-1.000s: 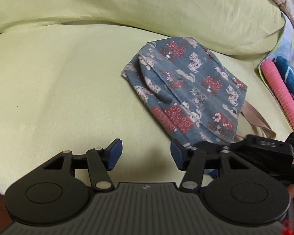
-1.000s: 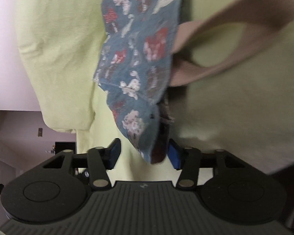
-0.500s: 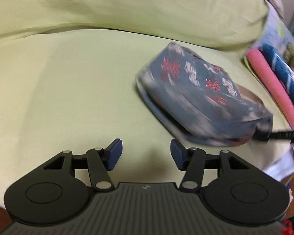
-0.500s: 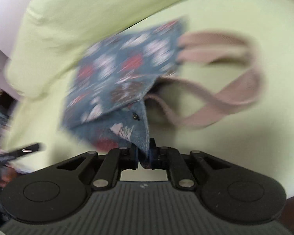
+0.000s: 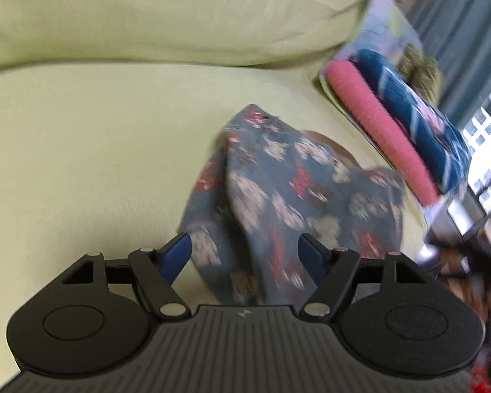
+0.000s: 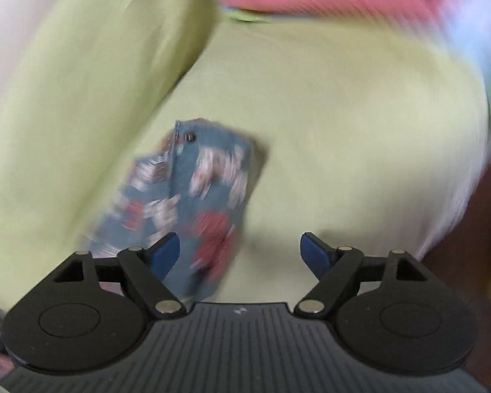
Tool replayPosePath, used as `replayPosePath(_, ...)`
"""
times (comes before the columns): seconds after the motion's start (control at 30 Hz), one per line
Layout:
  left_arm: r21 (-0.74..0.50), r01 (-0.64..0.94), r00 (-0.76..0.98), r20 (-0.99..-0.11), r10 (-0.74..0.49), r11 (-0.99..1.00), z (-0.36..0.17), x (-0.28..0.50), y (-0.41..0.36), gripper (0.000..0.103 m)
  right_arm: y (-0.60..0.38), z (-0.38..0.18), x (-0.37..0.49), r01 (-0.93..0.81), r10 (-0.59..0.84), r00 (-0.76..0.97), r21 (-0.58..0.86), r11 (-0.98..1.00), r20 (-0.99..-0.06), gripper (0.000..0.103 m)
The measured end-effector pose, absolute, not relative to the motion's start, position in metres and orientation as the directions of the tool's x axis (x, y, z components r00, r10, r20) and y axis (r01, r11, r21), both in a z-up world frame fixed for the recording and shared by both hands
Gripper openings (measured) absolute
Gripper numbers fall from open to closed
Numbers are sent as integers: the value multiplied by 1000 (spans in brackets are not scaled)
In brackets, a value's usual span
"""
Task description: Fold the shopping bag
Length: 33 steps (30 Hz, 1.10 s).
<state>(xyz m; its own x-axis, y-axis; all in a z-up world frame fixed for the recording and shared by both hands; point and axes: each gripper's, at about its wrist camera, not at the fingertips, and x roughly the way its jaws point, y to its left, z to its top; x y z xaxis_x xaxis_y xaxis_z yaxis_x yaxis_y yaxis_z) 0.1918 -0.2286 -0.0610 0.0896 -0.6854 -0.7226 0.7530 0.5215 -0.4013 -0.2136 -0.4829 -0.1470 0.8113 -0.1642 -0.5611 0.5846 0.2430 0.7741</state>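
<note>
The shopping bag point(image 5: 288, 196) is blue-grey cloth with red and white prints. It lies bunched on the light green cushion point(image 5: 98, 150). In the left wrist view its near end sits between the open fingers of my left gripper point(image 5: 250, 255); contact is unclear through the blur. A tan handle point(image 5: 330, 144) peeks out behind it. In the right wrist view the bag point(image 6: 196, 196) lies by the left finger of my right gripper point(image 6: 240, 253), which is open and holds nothing.
A green back cushion point(image 5: 163, 9) rises behind the seat. A pink roll point(image 5: 376, 131) and a blue patterned cloth point(image 5: 419, 111) lie at the right edge of the seat. A window point(image 5: 487, 150) shows at far right.
The right gripper, shut on the bag's corner half a second ago, has opened and let it go. The bag has been dragged toward my left gripper and now lies between its fingers.
</note>
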Motion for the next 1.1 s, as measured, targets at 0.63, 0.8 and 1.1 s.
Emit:
replayPosePath(0.63,-648,556,42,-603,-797,520,-113,220,-227,23,-472,-189,-142,470,-212,875,867,162,-435,88)
replayPosePath(0.8,-616,613,109,-554,-825,494,-100,216,-220,22,-499,-161,-76,505,-168,861,769,392,-480,19)
replayPosePath(1.1,-531,703,423,-224,-878,474,-26,174,-175,21,-521,-63,11,350,-112,904,563,749,-413,16)
